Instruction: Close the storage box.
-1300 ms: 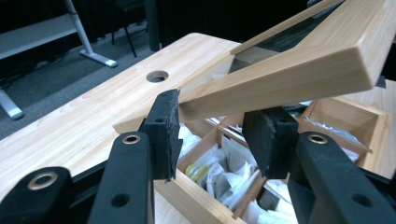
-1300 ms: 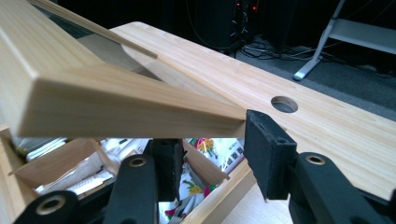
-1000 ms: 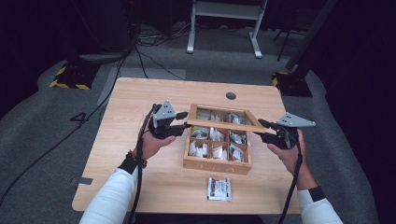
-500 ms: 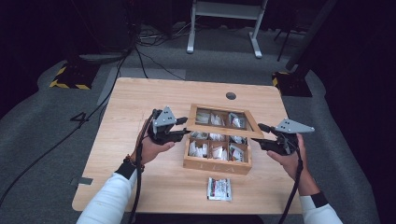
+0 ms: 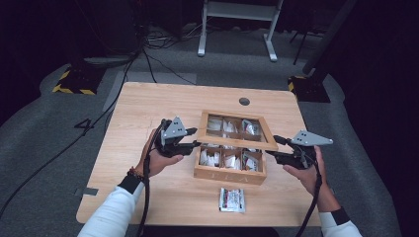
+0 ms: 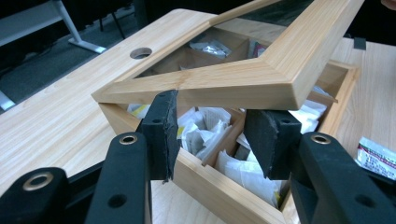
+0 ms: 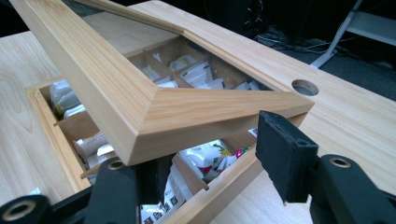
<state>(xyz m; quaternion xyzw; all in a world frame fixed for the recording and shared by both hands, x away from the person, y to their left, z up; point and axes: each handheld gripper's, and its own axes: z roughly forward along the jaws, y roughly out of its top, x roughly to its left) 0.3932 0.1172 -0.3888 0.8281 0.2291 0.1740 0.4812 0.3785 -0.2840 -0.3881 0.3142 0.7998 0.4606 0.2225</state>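
**Lid half up over the tea box, both claws letting go**

The wooden box (image 5: 230, 176) sits mid-desk (image 5: 148, 108), its compartments full of white sachets (image 5: 230, 160). Its framed lid (image 5: 237, 140) hangs tilted above it: the far edge is down by the box's back wall and the near rail is raised, so the box is neither properly open nor shut. One loose packet (image 5: 232, 200) lies on the desk just in front of the box, not yet put in.

The left claw (image 5: 196, 139) meets the lid's near-left corner and the right claw (image 5: 272, 147) its near-right corner. Both have just been opening. In the left gripper view the lid's rim runs just above the parted pads (image 6: 161, 133), perhaps resting on one tip. In the right gripper view one jaw is tucked under the corner, the other standing clear.

Both hands (image 5: 158, 159) (image 5: 307, 170) are held low and level, forearms angled inward, the claws pointing at each other across the box.
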